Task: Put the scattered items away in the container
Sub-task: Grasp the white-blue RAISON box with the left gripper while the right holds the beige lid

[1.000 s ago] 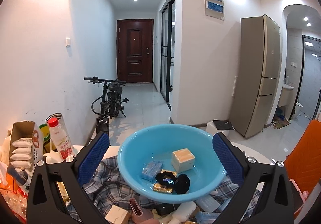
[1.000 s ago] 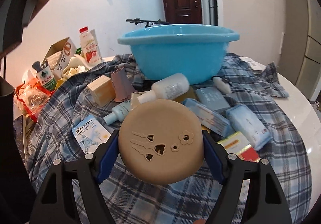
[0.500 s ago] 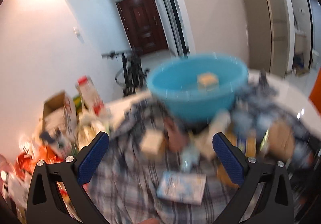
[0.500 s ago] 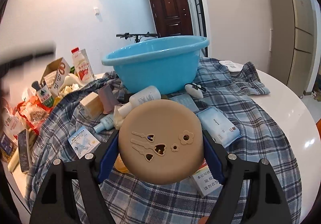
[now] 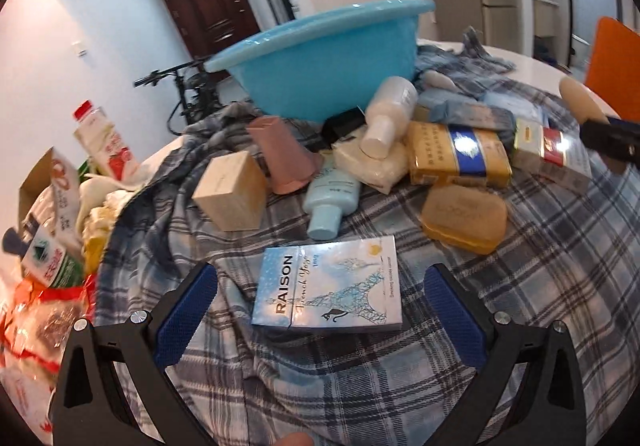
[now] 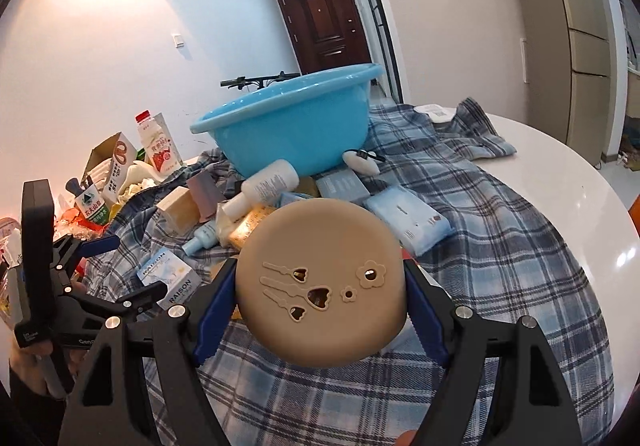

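My right hand-held gripper clamps the tan lid. Left hand-held gripper is spread wide around the RAISON box, not touching it.

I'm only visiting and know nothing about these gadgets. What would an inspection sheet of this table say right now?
Surface: round white table, mostly covered by a blue plaid cloth.
Job's things: light blue plastic basin stands on the cloth; white bottle, pale blue tube, wooden cube, pink cup, RAISON packet and amber soap case lie outside it.
Clutter: milk bottle and snack cartons piled at the cloth's left edge.
Grippers: left gripper open, astride the RAISON packet; right gripper shut on a round tan box.
Cables: nothing seen.
Surroundings: dark door, bicycle, tall fridge.
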The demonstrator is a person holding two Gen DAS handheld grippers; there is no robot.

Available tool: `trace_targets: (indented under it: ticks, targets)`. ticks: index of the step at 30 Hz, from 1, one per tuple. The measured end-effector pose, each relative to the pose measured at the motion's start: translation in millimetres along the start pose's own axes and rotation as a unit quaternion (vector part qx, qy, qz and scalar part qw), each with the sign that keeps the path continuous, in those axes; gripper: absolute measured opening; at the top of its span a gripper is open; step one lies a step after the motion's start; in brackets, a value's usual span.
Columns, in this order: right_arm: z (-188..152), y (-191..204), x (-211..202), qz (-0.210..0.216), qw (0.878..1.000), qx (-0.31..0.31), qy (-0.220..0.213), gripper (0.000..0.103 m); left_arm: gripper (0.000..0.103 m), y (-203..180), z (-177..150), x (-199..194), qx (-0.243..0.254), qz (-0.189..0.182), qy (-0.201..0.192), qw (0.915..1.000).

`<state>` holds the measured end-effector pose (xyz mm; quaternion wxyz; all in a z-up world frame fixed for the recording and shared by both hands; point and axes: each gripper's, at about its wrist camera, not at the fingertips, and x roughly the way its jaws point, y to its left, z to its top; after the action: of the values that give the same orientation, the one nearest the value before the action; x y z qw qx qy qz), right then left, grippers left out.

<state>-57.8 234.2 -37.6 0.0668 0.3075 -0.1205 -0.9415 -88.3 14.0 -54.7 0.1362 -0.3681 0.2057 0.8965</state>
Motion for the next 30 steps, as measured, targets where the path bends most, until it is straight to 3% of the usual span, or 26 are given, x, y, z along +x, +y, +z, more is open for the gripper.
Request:
trace_targets:
  ticks: [11, 15, 19, 21, 24, 26, 28, 29, 30]
  targets:
    - [5.0, 11.0, 9.2, 0.012, 1.000, -0.014, 0.004, 0.081, 0.103, -3.9, -9.8, 23.8, -0.008, -0.036, 0.031, 0.9988]
    - [2.9, 7.6, 13.7, 0.012, 1.000, -0.008, 0.010, 0.081, 0.079, 0.1, -8.6, 20.3, -0.021, -0.034, 0.023, 0.9989]
    - [2.3, 6.0, 15.3, 0.008, 1.000, -0.002, 0.012, 0.081, 0.068, 1.6, -6.8, 16.9, -0.021, -0.040, 0.019, 0.9988]
    - [2.2, 6.1, 15.4, 0.007, 1.000, -0.002, 0.012, 0.081, 0.054, 0.1, -6.9, 12.1, -0.021, -0.047, 0.012, 0.9986]
    - [1.8, 6.0, 15.7, 0.008, 1.000, -0.003, 0.013, 0.081, 0.047, -1.9, -5.6, 8.7, -0.023, -0.057, 0.008, 0.9981]
    - [0.7, 7.4, 16.6, 0.009, 1.000, -0.004, 0.015, 0.081, 0.047, -1.5, -6.0, 11.0, -0.024, -0.056, 0.008, 0.9981]
    - [-0.7, 8.7, 16.4, 0.009, 1.000, -0.004, 0.015, 0.081, 0.069, 1.4, -7.7, 14.8, -0.027, -0.049, 0.007, 0.9984]
    - [-1.6, 9.5, 15.9, 0.009, 1.000, -0.004, 0.015, 0.081, 0.092, 3.5, -8.7, 18.5, -0.028, -0.039, 0.014, 0.9987]
    - [-1.8, 9.9, 15.7, 0.010, 1.000, -0.004, 0.015, 0.081, 0.098, 6.2, -9.5, 21.5, -0.031, -0.031, 0.019, 0.9988]
